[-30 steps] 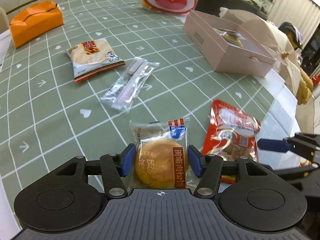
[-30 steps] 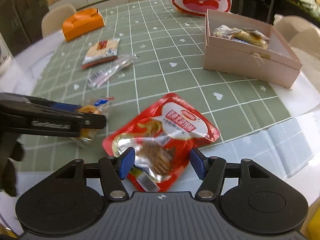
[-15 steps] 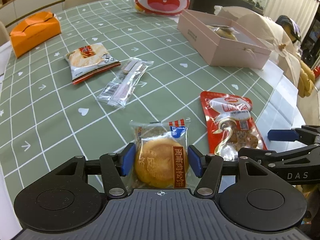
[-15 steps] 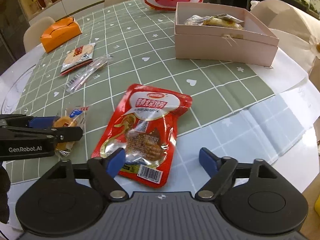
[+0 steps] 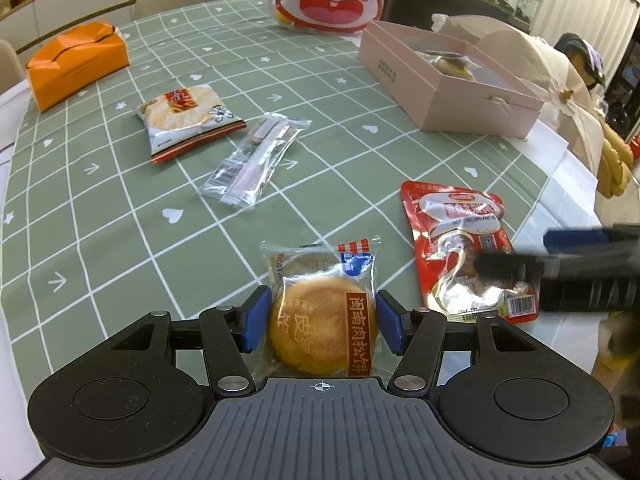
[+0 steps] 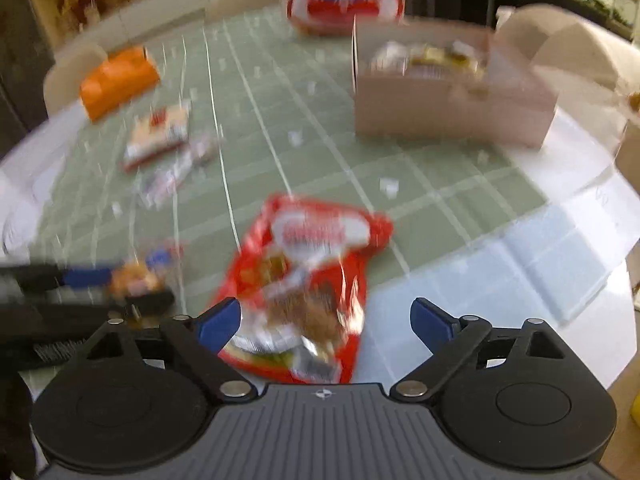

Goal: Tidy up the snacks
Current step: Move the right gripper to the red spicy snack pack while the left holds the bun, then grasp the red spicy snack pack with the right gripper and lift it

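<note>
L gripper (image 5: 319, 322) clamped on the round cake pack (image 5: 322, 316) low over the table, R gripper (image 6: 325, 322) jaws opening w/ red snack pouch (image 6: 308, 276) loose between them (view blurred), so pouch could slide off the cloth edge before reaching pink box (image 5: 448, 92)

Between the blue pads of the left gripper (image 5: 318, 322) sits a golden-brown cake (image 5: 322, 326) in clear wrap with a brown label. Beyond lies a green tablecloth (image 5: 120, 216) gridded in white, a pink box (image 5: 440, 92), an orange box (image 5: 78, 64), and a red pouch (image 5: 464, 248).
</note>
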{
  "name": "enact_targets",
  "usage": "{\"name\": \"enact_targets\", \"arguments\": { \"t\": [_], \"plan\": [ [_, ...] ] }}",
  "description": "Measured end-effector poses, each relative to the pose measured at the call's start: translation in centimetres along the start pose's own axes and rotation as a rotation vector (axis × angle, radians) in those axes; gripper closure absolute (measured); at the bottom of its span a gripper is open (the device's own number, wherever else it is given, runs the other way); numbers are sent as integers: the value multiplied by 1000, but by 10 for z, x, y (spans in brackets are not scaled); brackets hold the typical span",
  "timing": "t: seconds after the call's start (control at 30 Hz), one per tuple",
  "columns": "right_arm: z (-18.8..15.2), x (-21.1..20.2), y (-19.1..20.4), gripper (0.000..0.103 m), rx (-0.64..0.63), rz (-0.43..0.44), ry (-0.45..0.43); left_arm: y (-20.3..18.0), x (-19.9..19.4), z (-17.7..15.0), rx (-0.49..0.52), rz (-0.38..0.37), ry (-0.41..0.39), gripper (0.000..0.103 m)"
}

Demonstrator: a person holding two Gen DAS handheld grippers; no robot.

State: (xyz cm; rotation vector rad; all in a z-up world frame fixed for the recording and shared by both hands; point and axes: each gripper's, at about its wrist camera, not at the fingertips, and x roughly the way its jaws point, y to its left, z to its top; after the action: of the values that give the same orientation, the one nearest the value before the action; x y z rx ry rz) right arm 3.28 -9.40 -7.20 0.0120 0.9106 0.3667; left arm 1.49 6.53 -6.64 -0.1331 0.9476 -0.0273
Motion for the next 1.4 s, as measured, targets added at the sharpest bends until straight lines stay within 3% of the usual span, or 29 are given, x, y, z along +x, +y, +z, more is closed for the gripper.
{"name": "enact_targets", "arguments": {
  "t": [0.17,0.33,0.47,0.77,0.8,0.83,1.07,1.4],
  "plan": [
    [18,34,8,10,116,-8,109,-2,-2,-2,7,10,1,40],
    [16,50,32,8,-29,-111,132,-3,-3,-4,7,15,4,40],
    [8,46,28,9,-90,-105,104,-3,-3,-4,6,12,3,40],
    [-2,28,11,26,-163,-78,56,-1,-4,-8,16,5,-17,40],
    [-1,24,9,51,-161,-75,50,-2,-4,-8,17,6,-18,40],
    [1,20,6,55,-156,-60,49,-2,-4,-8,17,8,-17,40],
    [4,8,-10,60,-113,-50,43,-4,-4,-7,18,21,-11,40],
    [5,-10,-2,66,-170,-67,-3,-4,-4,-6,3,20,-8,41]
  ]
}}
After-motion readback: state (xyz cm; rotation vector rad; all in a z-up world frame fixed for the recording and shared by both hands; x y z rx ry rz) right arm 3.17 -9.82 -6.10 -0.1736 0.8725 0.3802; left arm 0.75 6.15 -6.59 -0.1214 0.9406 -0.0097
